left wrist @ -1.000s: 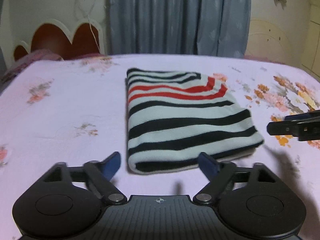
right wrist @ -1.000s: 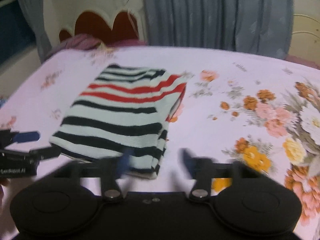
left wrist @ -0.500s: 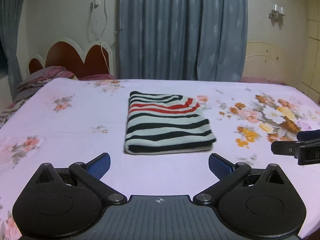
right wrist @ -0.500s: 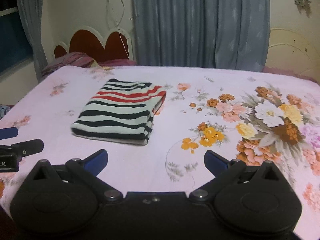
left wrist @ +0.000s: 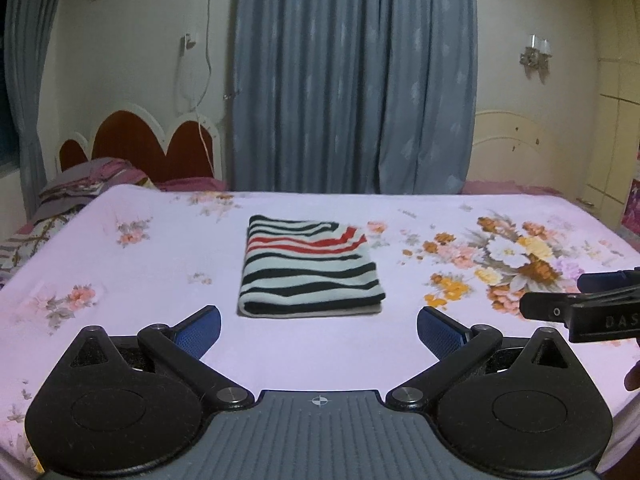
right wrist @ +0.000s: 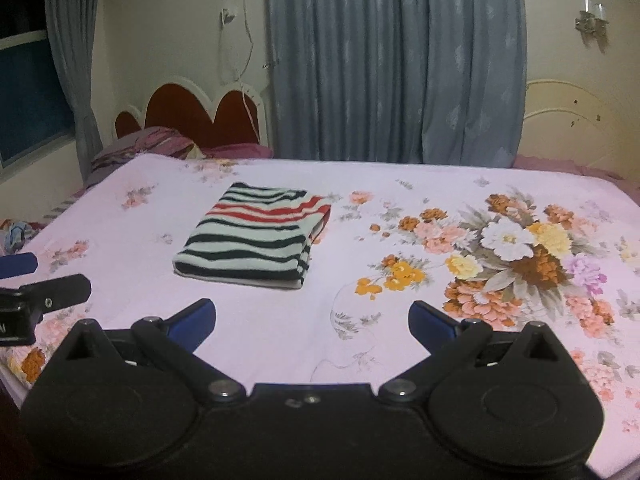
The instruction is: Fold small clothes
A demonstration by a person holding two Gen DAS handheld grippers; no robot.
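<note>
Striped black/white/red knit garment (left wrist: 310,268), folded into a neat rectangle, lies flat mid-bed on pink floral bedsheet (left wrist: 132,280). L gripper (left wrist: 319,330) w/ blue pads: jaws spread wide, holding nothing, well short of garment's near edge. R gripper (right wrist: 312,320): same, spread, nothing held, near-right of garment.

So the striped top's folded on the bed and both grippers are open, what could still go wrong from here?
The striped top lies on a soft floral bedsheet, so nudging the sheet could loosen the fold. Its right side shows open layered edges that may splay if bumped. The left gripper and right gripper hang open and close together; they might clip each other.
</note>
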